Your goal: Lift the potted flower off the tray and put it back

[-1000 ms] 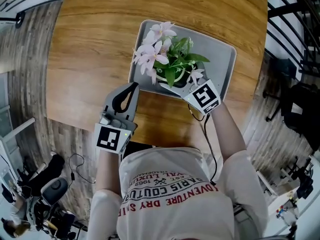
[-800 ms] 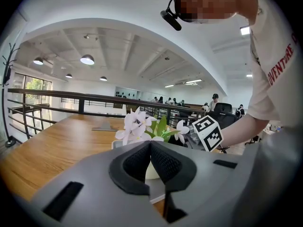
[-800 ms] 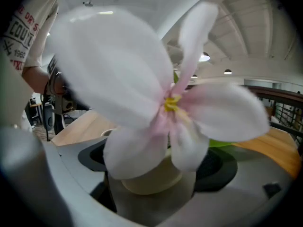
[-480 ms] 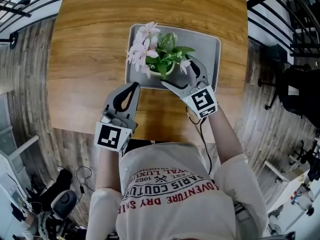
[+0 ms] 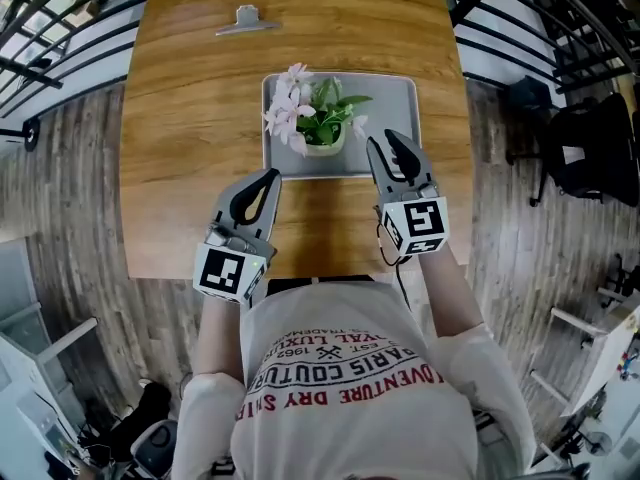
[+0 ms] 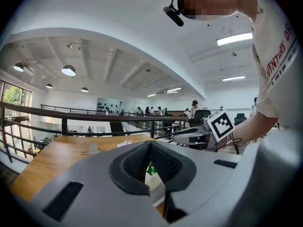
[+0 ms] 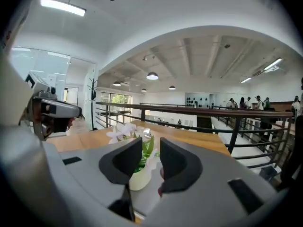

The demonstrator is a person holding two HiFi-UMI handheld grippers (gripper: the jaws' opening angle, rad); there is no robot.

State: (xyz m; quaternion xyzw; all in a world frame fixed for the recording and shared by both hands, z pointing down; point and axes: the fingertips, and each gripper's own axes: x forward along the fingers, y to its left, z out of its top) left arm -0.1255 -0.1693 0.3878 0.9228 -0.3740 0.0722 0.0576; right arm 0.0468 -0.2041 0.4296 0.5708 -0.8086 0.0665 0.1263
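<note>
The potted flower, pink blooms and green leaves in a pale pot, stands on the grey tray in the head view. My right gripper hovers at the tray's near right edge, clear of the pot. Its jaws are closing, with a narrow gap and nothing between them. In the right gripper view the pot and blooms lie beyond that gripper's jaws. My left gripper hangs over the wood, near the tray's front left corner, jaws meeting at the tips and empty. In the left gripper view its pads touch.
The tray sits in the middle of a wooden table. A metal clip lies at the far left of it. Black railings run behind the table and a dark chair stands to the right.
My right gripper has drawn back from around the pot toward me and risen, its jaws narrowing. The left gripper has lifted a little. The pot stays on the tray.
</note>
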